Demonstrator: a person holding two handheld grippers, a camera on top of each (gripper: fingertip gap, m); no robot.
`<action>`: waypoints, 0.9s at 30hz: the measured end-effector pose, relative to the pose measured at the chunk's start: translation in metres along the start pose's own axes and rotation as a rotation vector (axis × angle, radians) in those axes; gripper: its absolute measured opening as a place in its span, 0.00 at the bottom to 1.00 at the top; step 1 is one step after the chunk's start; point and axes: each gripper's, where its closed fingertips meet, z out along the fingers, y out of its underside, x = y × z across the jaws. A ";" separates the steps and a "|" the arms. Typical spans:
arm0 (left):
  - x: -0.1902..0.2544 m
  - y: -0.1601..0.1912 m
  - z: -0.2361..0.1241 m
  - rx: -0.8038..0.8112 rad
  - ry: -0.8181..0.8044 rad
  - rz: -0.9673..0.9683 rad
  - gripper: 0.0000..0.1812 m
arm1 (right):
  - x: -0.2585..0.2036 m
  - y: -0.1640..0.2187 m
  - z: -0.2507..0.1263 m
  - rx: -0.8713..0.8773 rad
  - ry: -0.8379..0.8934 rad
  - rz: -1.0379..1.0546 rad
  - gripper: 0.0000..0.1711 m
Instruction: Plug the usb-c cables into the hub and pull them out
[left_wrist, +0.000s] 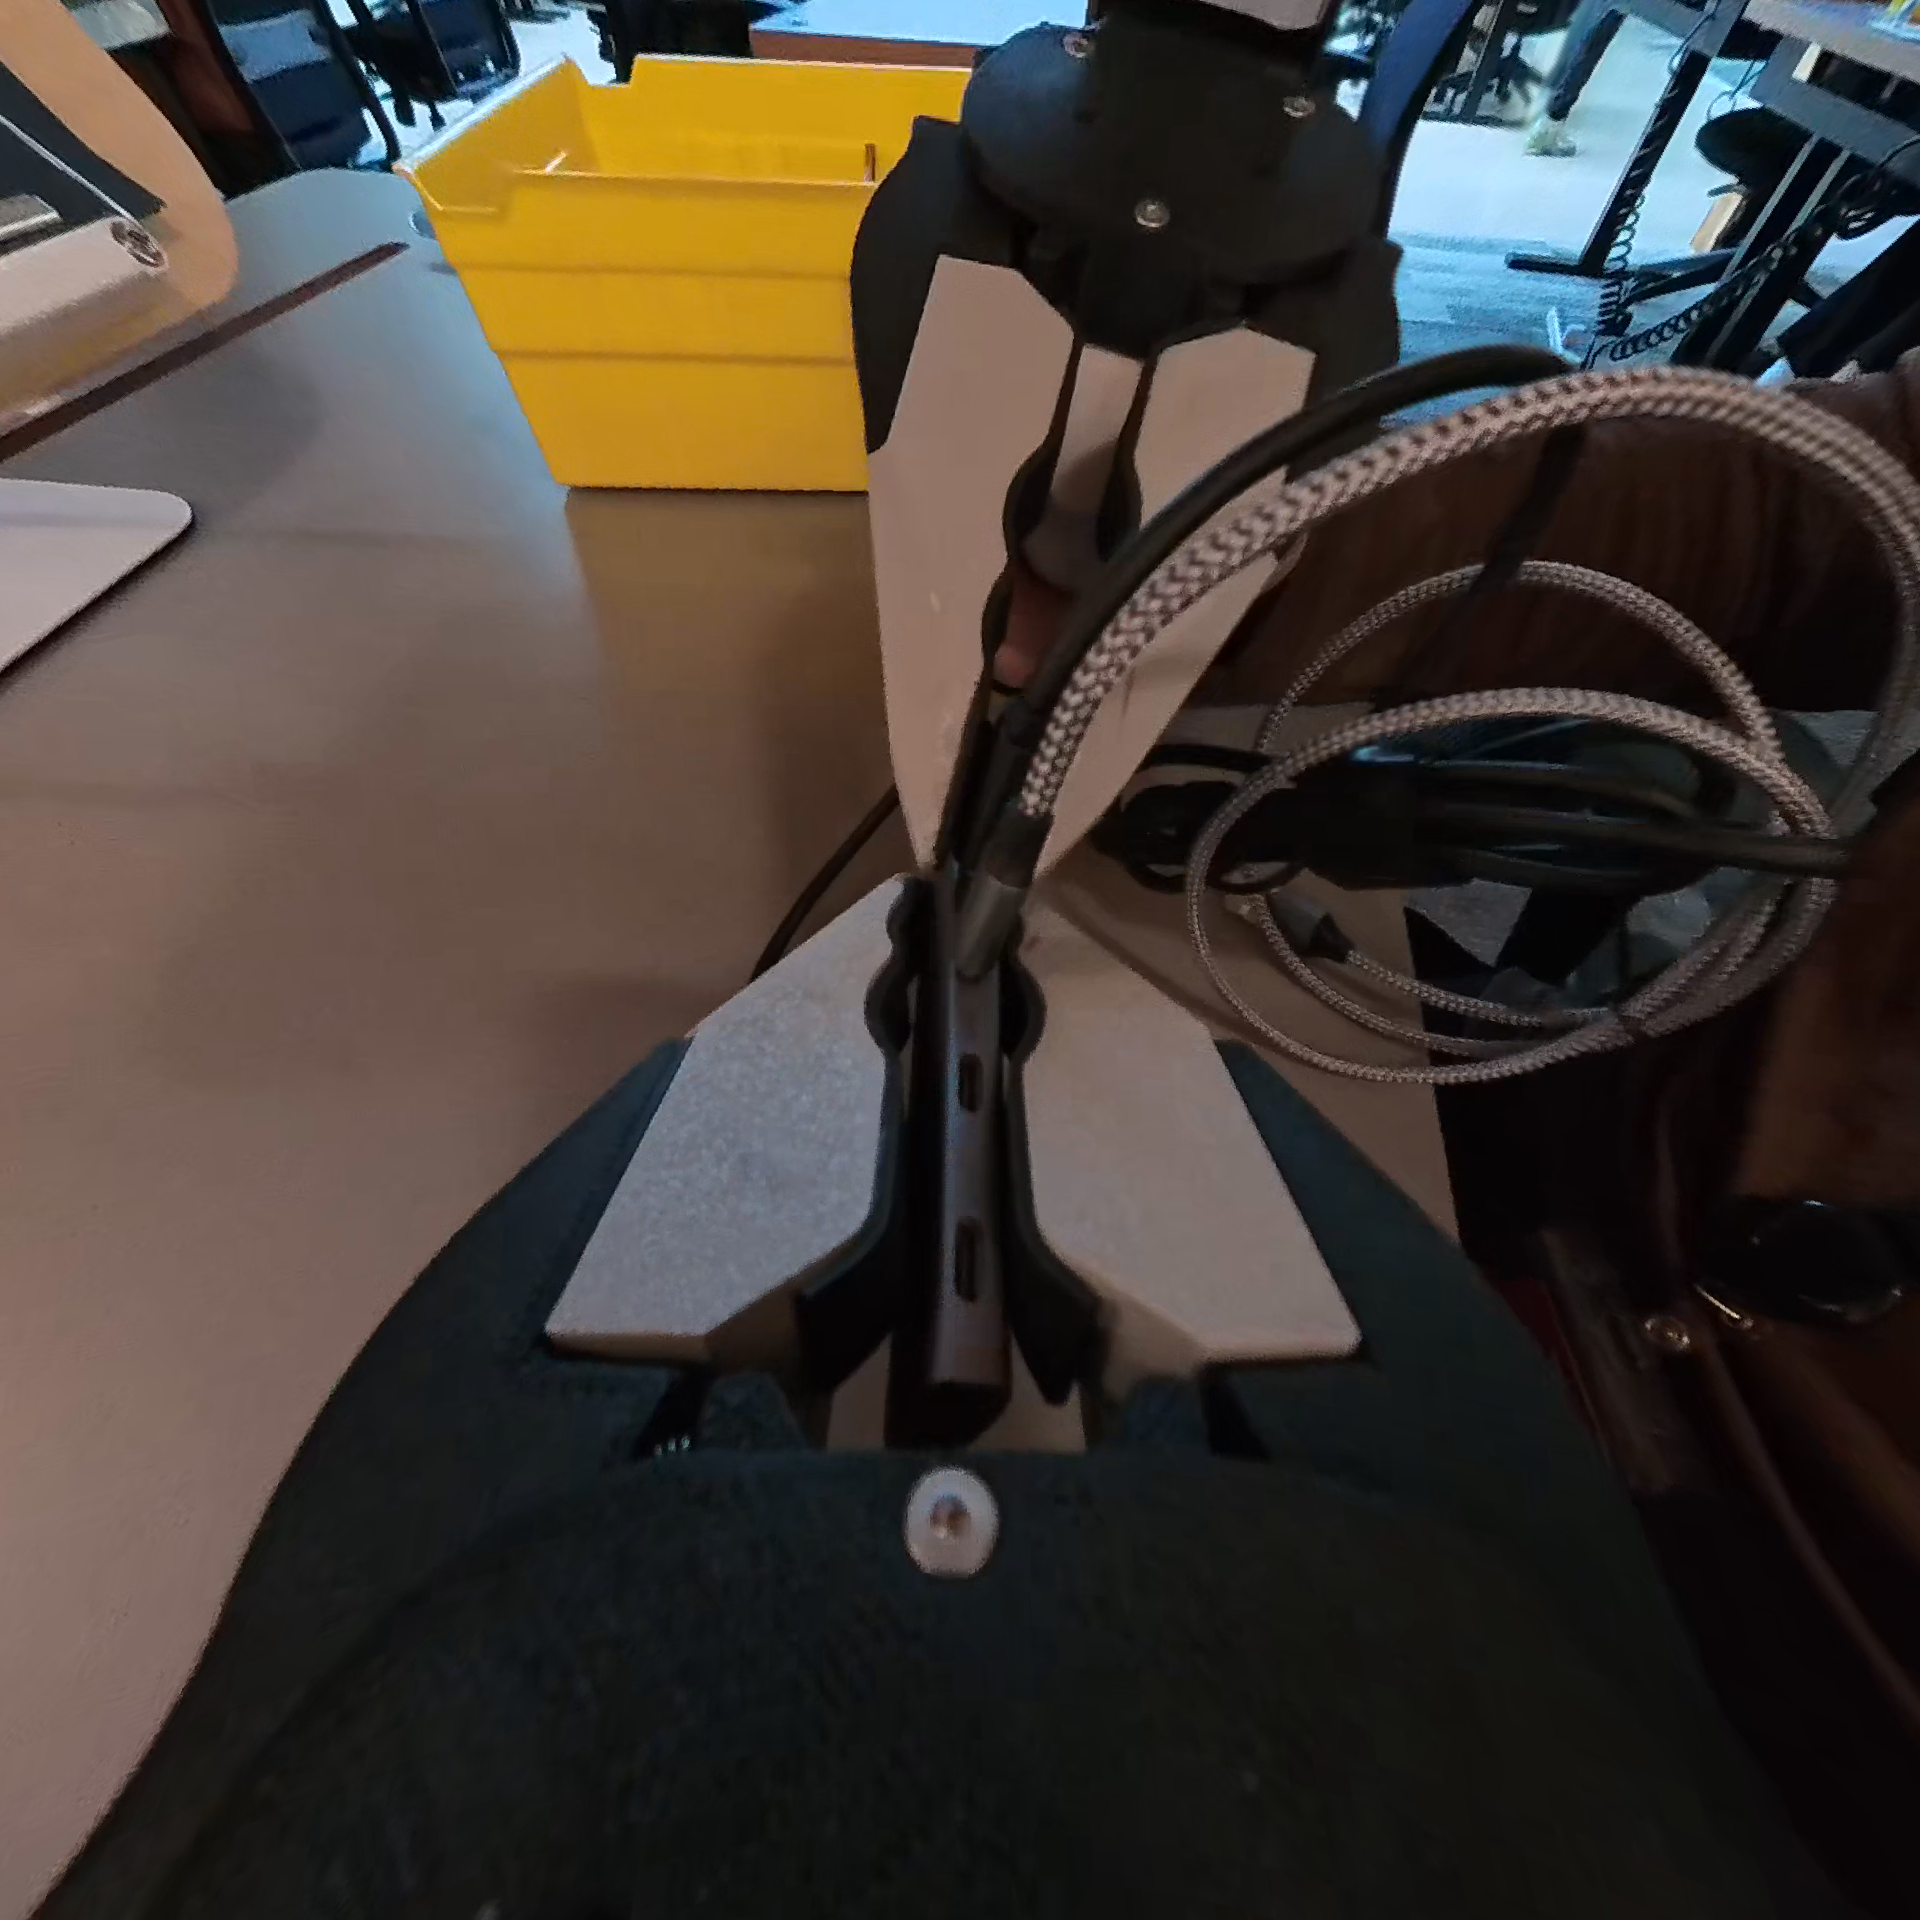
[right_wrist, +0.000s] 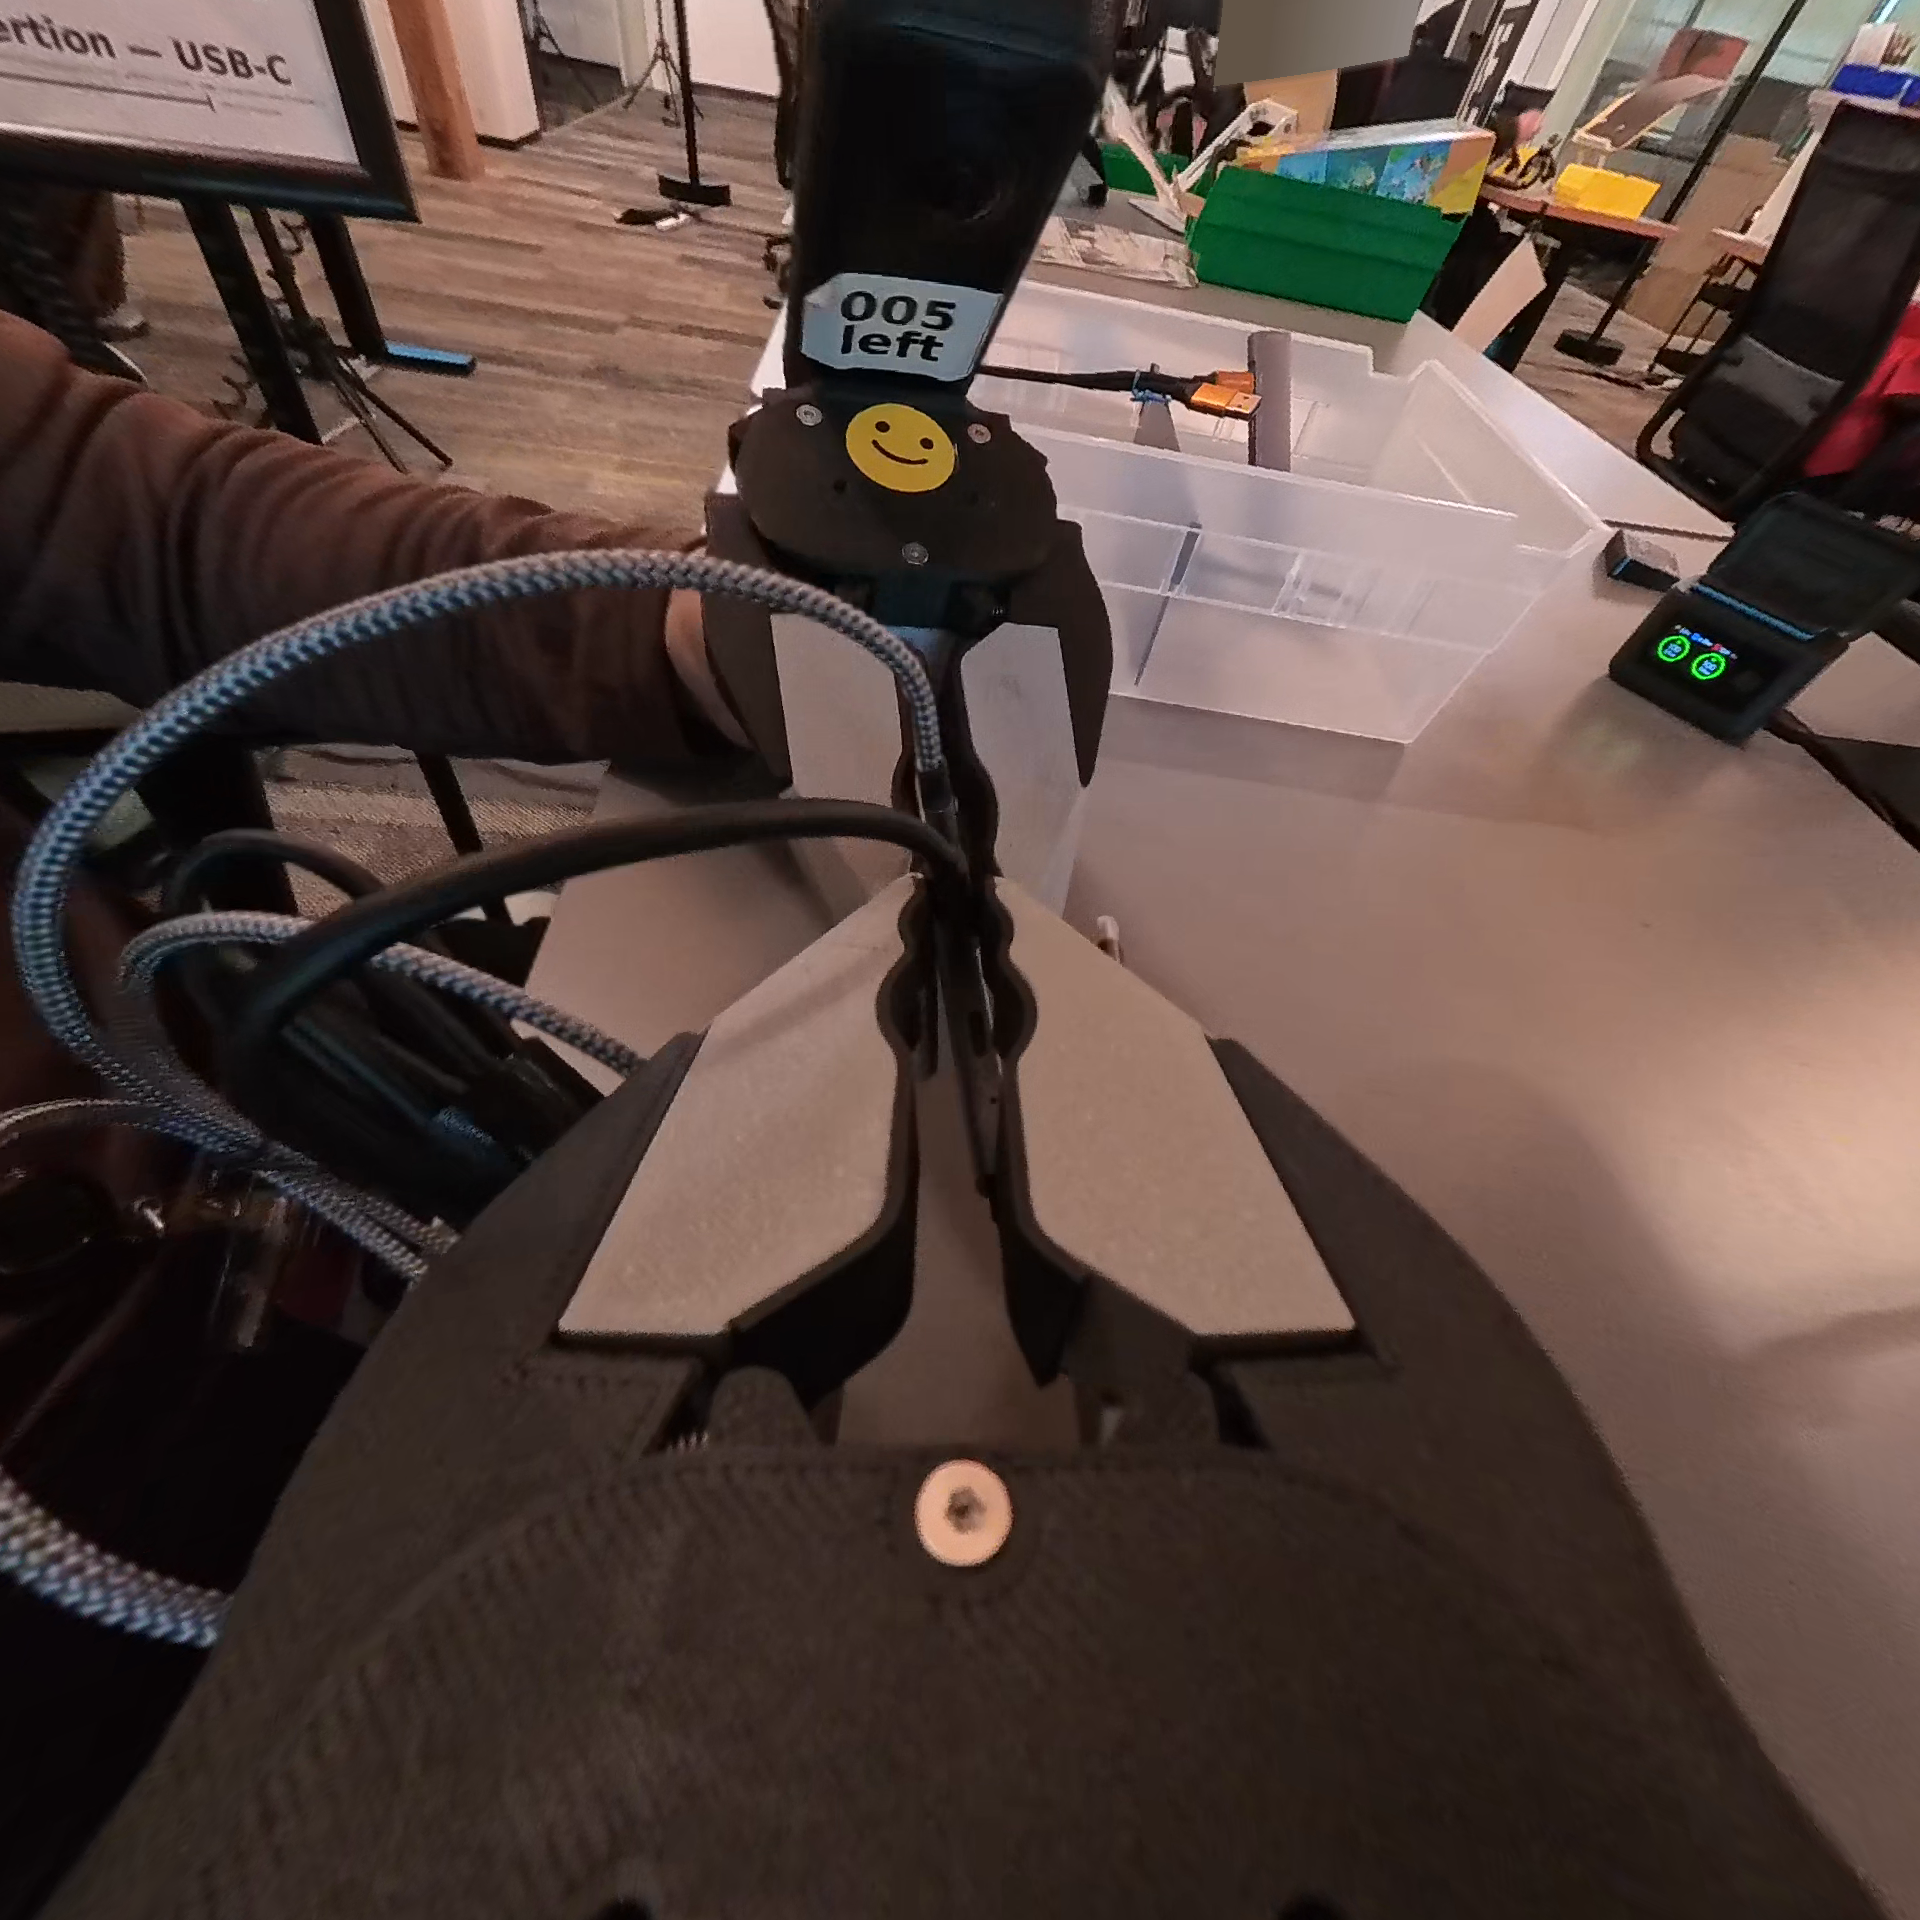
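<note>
In the left wrist view my left gripper (left_wrist: 956, 920) is shut on a dark grey hub (left_wrist: 961, 1174), held edge-up with two free ports showing. A grey braided cable (left_wrist: 1195, 540) is plugged into the hub's far end by its metal plug (left_wrist: 987, 914). My right gripper (left_wrist: 977, 831) faces it tip to tip, shut on the plug of a black cable (left_wrist: 1351, 384). In the right wrist view my right gripper (right_wrist: 961, 899) is shut on the black plug (right_wrist: 977, 1049); the black cable (right_wrist: 623, 847) arcs left. The left gripper (right_wrist: 951, 821) is opposite. I cannot tell whether the black plug is seated.
A yellow bin (left_wrist: 665, 312) stands on the grey table (left_wrist: 312, 831) behind. A clear plastic organiser (right_wrist: 1299, 582) and a small black device with a lit screen (right_wrist: 1725, 665) sit beyond. Cable coils (left_wrist: 1507, 831) hang off the table edge by a person's brown sleeve (right_wrist: 260, 582). Only a small space, under 4 cm, lies between the two pairs of fingers.
</note>
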 end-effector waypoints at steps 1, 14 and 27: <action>0.000 0.000 0.000 -0.002 0.001 0.003 0.05 | 0.000 0.000 0.000 0.002 -0.004 0.006 0.03; -0.002 -0.012 -0.004 0.077 0.033 -0.122 0.05 | 0.009 -0.006 -0.005 0.024 0.052 0.013 0.03; -0.001 -0.017 0.008 0.103 0.022 -0.228 0.04 | 0.043 -0.046 -0.021 0.401 0.000 0.427 0.02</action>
